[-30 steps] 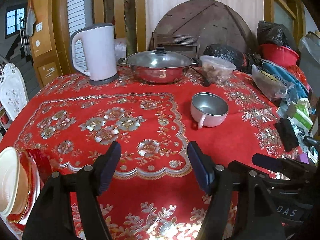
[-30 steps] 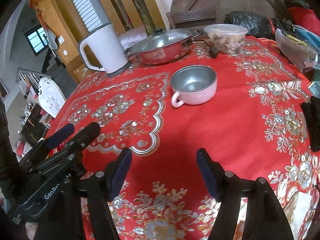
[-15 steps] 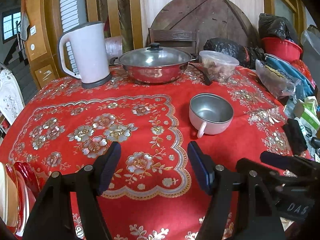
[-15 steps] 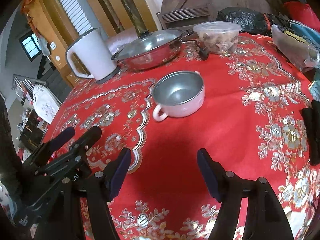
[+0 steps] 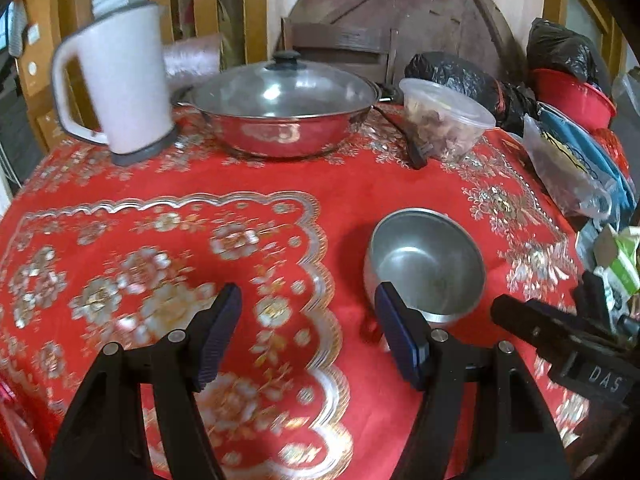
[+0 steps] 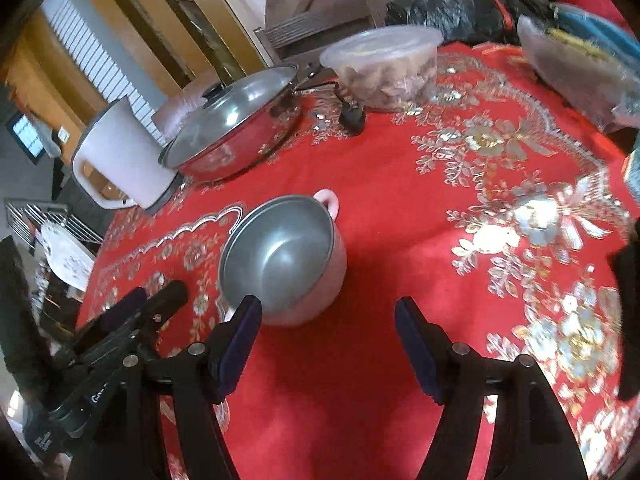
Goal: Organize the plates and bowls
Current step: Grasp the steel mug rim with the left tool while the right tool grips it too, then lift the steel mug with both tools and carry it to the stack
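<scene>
A pink bowl (image 5: 424, 264) with a steel inside and small ear handles stands on the red tablecloth (image 5: 160, 220). In the left wrist view my left gripper (image 5: 308, 324) is open and holds nothing; the bowl sits just past its right fingertip (image 5: 394, 320). In the right wrist view the same bowl (image 6: 280, 252) lies just ahead of my open right gripper (image 6: 328, 320), close to the left fingertip (image 6: 246, 324). Each gripper shows in the other's view, the right one (image 5: 560, 344) and the left one (image 6: 132, 320), flanking the bowl.
At the back stand a white kettle (image 5: 116, 92), a lidded steel wok (image 5: 284, 108) and a clear plastic tub of food (image 5: 444, 120). Bags and a red basin (image 5: 572, 92) crowd the right edge. A floral plate (image 6: 66, 252) rests in a wire rack off the table's left.
Both grippers have moved forward toward the pink bowl, which now looks larger and nearer. The stack of plates at the left wrist view's left edge has slid out of sight. Both stay open.
</scene>
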Motion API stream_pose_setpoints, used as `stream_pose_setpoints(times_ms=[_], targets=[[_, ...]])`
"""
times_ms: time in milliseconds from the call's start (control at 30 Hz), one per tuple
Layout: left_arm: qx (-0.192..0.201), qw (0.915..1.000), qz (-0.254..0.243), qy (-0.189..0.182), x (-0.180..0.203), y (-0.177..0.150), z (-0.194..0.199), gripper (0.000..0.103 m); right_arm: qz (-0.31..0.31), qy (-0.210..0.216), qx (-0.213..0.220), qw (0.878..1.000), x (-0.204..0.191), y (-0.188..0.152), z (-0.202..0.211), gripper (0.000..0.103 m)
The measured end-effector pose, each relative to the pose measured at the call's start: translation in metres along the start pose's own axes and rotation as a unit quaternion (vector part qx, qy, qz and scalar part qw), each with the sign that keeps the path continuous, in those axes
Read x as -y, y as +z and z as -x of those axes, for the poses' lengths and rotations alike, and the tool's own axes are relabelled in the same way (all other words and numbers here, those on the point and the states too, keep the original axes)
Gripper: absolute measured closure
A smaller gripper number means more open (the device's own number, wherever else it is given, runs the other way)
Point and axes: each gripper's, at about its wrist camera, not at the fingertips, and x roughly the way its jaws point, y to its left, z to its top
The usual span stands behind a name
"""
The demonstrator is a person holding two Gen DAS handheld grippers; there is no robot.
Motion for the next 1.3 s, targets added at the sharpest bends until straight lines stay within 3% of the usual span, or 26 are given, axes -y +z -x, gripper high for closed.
stream_pose_setpoints(times_ms=[167, 267, 333, 433, 467, 500, 600, 633, 700, 967, 1300], targets=[[-0.019, 0.9996, -0.019, 0.003, 0.019, 0.011, -0.026, 0.035, 0.011, -0.005, -0.007, 1.0, -0.003, 0.01, -0.014, 0.033], [-0.043, 0.999, -0.015, 0.001, 0.021, 0.015, -0.042, 0.035, 0.014, -0.007, -0.014, 1.0, -0.005, 0.016, -0.022, 0.039], [-0.057, 0.9983, -0.011, 0.001, 0.021, 0.017, -0.051, 0.035, 0.013, -0.007, -0.021, 1.0, -0.003, 0.019, -0.027, 0.044], [-0.066, 0.9977, -0.016, 0.003, 0.024, 0.018, -0.059, 0.037, 0.013, -0.006, -0.029, 0.999, 0.0, 0.021, -0.036, 0.06], [-0.068, 0.9975, -0.018, 0.002, 0.025, 0.018, -0.061, 0.05, 0.014, -0.005, -0.031, 0.999, 0.0, 0.021, -0.038, 0.071], [-0.072, 0.9972, -0.022, -0.001, 0.026, 0.018, -0.063, 0.064, 0.015, -0.004, -0.032, 0.999, 0.001, 0.021, -0.04, 0.074], [-0.087, 0.9953, -0.031, -0.027, 0.035, 0.019, -0.067, 0.088, 0.025, -0.003, -0.03, 0.999, -0.003, 0.02, -0.041, 0.08], [-0.086, 0.995, -0.044, -0.024, 0.041, 0.018, -0.067, 0.092, 0.033, -0.008, -0.029, 0.999, -0.007, 0.019, -0.04, 0.08], [-0.08, 0.9953, -0.053, -0.012, 0.045, 0.015, -0.065, 0.094, 0.041, -0.013, -0.025, 0.999, -0.01, 0.016, -0.037, 0.08], [-0.094, 0.9948, -0.029, -0.028, 0.028, 0.003, -0.05, 0.095, 0.059, -0.003, -0.026, 0.998, -0.025, -0.001, -0.021, 0.08], [-0.088, 0.9961, -0.003, -0.005, -0.012, -0.028, 0.011, 0.094, 0.104, 0.029, -0.024, 0.994, -0.074, -0.034, 0.008, 0.08]])
